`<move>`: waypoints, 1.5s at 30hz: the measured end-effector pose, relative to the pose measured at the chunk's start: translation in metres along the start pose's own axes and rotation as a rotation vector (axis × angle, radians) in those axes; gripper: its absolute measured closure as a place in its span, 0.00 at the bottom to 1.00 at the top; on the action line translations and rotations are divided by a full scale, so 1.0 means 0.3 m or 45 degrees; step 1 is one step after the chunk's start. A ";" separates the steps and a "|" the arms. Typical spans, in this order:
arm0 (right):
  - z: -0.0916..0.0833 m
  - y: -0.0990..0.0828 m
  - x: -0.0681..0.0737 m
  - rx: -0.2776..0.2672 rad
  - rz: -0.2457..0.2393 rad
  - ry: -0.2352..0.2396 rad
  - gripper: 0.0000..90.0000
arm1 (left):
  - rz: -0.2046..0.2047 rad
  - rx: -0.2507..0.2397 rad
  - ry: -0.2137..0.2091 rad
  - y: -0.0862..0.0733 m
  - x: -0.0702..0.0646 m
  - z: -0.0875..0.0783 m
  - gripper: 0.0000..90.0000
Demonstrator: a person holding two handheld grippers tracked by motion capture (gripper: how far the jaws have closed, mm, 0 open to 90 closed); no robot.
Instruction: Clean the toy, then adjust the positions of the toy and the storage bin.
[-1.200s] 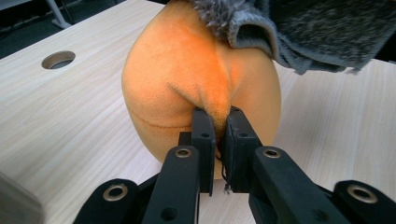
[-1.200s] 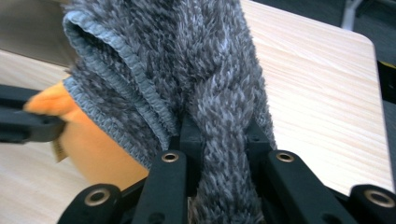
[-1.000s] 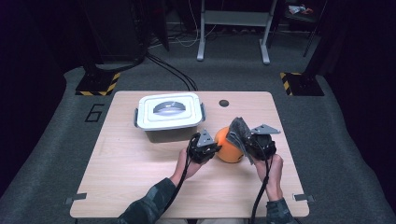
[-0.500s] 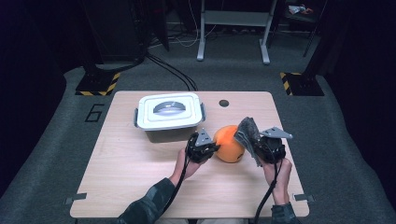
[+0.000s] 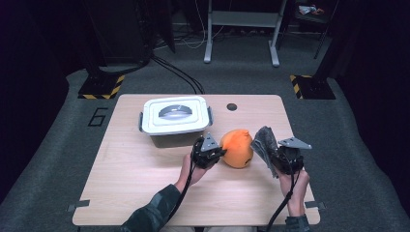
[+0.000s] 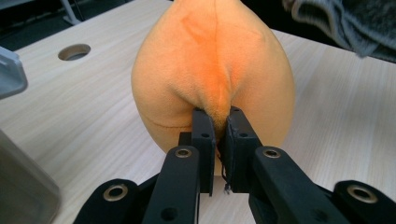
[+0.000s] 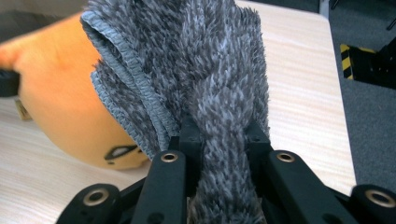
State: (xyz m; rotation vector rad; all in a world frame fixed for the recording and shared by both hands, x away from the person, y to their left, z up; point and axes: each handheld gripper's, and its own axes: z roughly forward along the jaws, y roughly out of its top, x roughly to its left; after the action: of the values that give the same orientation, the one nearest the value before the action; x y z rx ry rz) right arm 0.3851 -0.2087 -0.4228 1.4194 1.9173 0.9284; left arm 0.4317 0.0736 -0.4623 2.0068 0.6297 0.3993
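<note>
Cloth just right of the orange plush, plush pinned from the left

I had the left gripper pinching a fold of the orange plush toy, which stood at centre frame on the table, pointed end up. My right gripper was clamped on a grey microfibre cloth, held just right of the plush, so I judged wiping meant moving leftward.

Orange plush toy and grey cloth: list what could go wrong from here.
1. The left gripper pinches only a small fold of the orange plush toy; a hard wipe could pull it free or tip the toy.
2. The grey cloth is bunched in the right gripper, so it may slip out or wipe poorly.
</note>
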 end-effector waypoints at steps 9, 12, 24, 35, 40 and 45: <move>0.020 -0.037 -0.008 0.034 0.020 0.009 0.84 | 0.026 -0.054 0.023 0.024 -0.003 -0.040 0.94; 0.023 -0.041 -0.008 0.038 0.023 0.008 0.84 | 0.026 -0.063 0.030 0.028 -0.004 -0.051 0.94; 0.061 -0.074 0.009 0.085 0.019 0.029 0.84 | 0.045 -0.076 0.044 0.035 -0.005 -0.150 0.94; 0.088 -0.086 0.082 0.130 -0.040 0.084 0.84 | 0.059 -0.063 0.087 -0.002 0.009 -0.258 0.94; 0.089 -0.088 0.106 0.139 -0.058 0.110 0.84 | 0.044 -0.080 0.123 -0.026 0.019 -0.318 0.94; 0.091 -0.092 0.121 0.145 -0.079 0.110 0.84 | 0.037 -0.077 0.154 -0.056 0.032 -0.391 0.94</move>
State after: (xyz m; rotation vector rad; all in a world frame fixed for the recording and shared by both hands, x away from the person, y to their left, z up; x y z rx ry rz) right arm 0.3810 -0.1737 -0.4626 1.3953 2.0960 0.8764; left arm 0.3744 0.1688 -0.4198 1.9466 0.6559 0.5539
